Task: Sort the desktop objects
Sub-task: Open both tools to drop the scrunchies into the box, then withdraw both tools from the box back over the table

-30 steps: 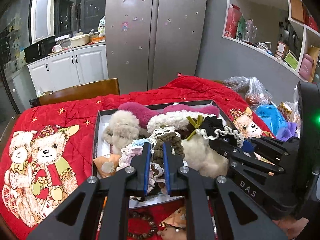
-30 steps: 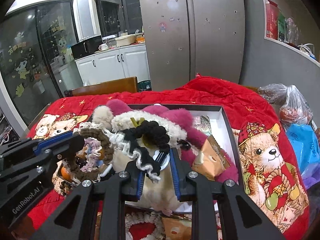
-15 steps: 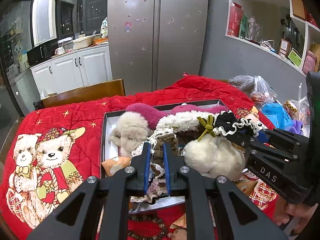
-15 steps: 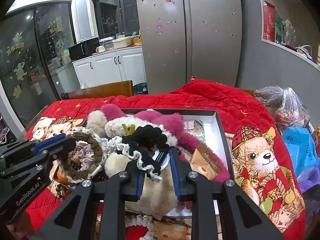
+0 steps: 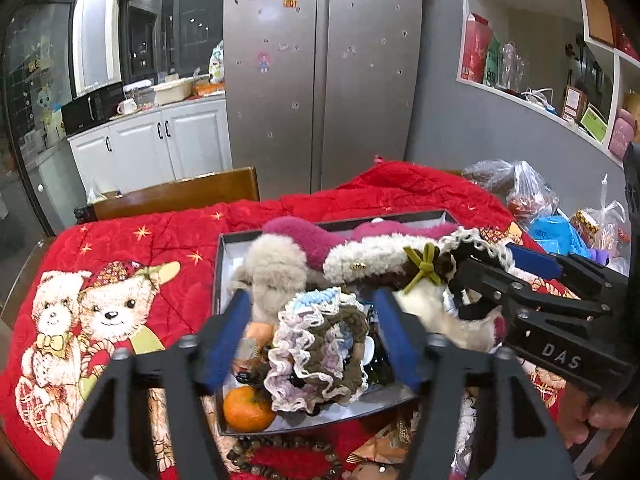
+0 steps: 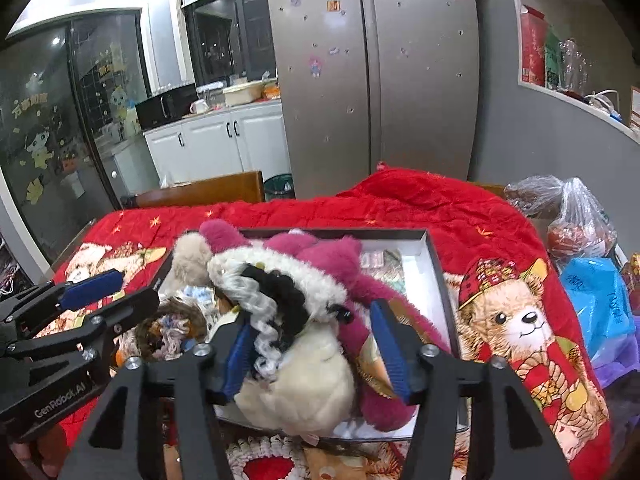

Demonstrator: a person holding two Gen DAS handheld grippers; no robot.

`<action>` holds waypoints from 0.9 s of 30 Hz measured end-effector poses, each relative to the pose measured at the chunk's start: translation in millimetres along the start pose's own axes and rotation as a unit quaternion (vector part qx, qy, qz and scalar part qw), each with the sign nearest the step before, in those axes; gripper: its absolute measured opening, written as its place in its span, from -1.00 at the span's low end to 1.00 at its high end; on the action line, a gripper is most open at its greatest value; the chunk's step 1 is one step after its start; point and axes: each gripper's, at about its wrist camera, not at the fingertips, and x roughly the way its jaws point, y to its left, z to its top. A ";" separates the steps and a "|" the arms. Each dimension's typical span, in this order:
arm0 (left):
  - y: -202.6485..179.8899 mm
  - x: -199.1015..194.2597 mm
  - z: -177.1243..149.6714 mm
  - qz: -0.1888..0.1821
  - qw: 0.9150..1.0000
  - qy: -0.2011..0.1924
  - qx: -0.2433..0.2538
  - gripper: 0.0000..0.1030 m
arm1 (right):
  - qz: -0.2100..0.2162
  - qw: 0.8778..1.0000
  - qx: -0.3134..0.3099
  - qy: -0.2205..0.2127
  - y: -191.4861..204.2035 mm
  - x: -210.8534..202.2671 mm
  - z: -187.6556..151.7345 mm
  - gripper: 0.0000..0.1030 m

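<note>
Tongs first: my left tongs (image 5: 312, 328) lower centre of frame, jaws opening, crochet scrunchie (image 5: 320, 356) lying loose between blue pads, pads off it. My right tongs (image 6: 312, 344) lower centre, jaws opening too, black-and-white frilly scrunchie (image 6: 276, 304) between them, on cream plush (image 6: 304, 384), not pressed. Both scrunchies inside grey box (image 6: 432, 280), mid-frame. Orange (image 5: 246, 408) at box's lower left corner. Red bear-print quilt (image 5: 120, 280) covers surface.

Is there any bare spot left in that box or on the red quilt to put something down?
In the box, only the far right corner by its wall shows bare white floor; the rest is piled with plush toys and scrunchies. The red quilt lies bare behind the box.
</note>
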 end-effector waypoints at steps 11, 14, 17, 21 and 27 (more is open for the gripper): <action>-2.0 -7.0 3.8 -0.001 1.000 -0.012 0.008 0.47 | 0.011 1.000 0.019 -0.011 -11.9 -7.8 5.3 0.35; -2.2 -7.4 3.2 0.002 1.000 -0.013 0.010 0.47 | 0.012 1.000 0.023 -0.013 -13.7 -10.2 5.7 0.35; -1.5 -8.2 3.6 0.002 1.000 -0.014 0.008 0.47 | 0.007 0.999 0.023 -0.024 -14.9 -16.4 7.5 0.35; -0.5 -10.2 4.3 0.004 1.000 -0.016 0.007 0.48 | 0.008 0.999 0.022 -0.036 -15.8 -27.3 12.4 0.35; -0.1 -14.3 5.6 0.002 1.000 -0.018 0.005 0.48 | 0.009 0.998 0.025 -0.049 -18.1 -39.1 17.6 0.37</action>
